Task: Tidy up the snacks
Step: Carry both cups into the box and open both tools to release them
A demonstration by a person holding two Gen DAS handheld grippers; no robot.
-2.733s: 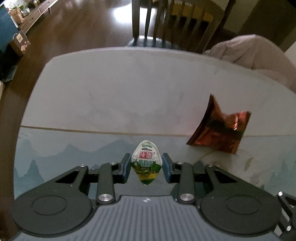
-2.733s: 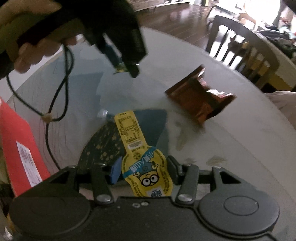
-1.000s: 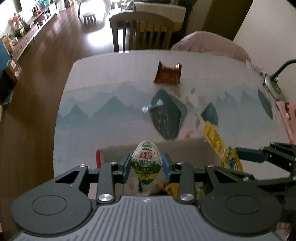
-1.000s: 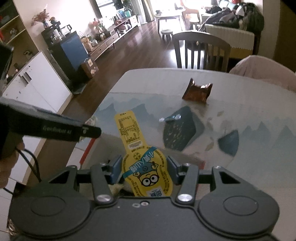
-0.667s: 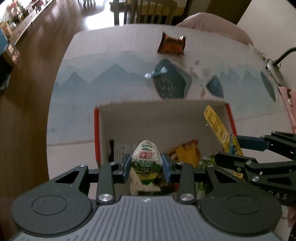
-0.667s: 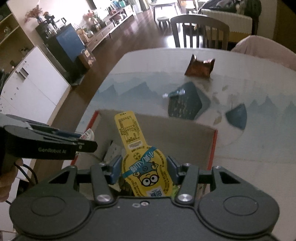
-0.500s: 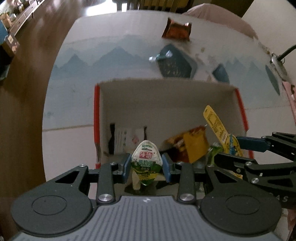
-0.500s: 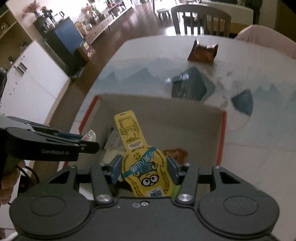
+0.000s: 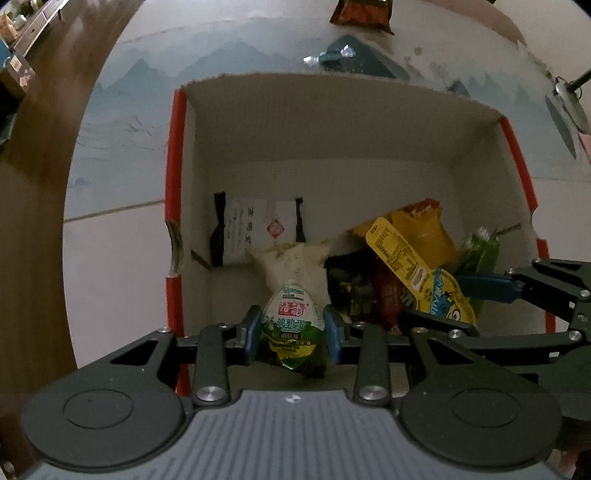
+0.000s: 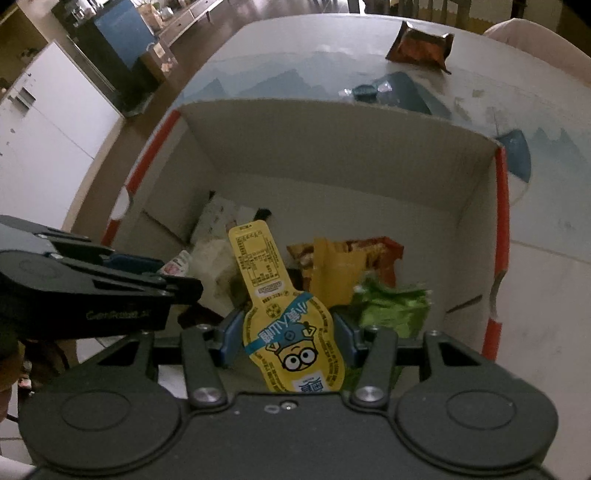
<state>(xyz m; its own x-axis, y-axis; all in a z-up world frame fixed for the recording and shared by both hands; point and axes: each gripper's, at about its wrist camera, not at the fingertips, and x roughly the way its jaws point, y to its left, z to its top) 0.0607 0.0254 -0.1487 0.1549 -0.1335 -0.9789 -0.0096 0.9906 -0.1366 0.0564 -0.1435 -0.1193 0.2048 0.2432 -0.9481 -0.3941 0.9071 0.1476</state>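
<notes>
My left gripper (image 9: 292,330) is shut on a small green-and-white egg snack packet (image 9: 291,325) and holds it over the near left part of an open cardboard box (image 9: 332,122) with red edges. My right gripper (image 10: 286,338) is shut on a yellow cartoon snack pouch (image 10: 284,314), held over the same box (image 10: 332,147); that pouch (image 9: 421,273) and the right gripper show at the right of the left wrist view. The box holds several snack packs: white (image 9: 295,264), yellow (image 9: 424,232), green (image 10: 391,304).
On the table beyond the box lie a red-brown foil bag (image 9: 364,13), also in the right wrist view (image 10: 421,48), and a small teal wrapped candy (image 9: 330,55). A lamp base (image 9: 569,96) stands at the far right. The table's left edge drops to a wooden floor.
Both grippers have moved back from the table's far side to above the box and lowered toward it, each still holding its snack. The box now fills both views.
</notes>
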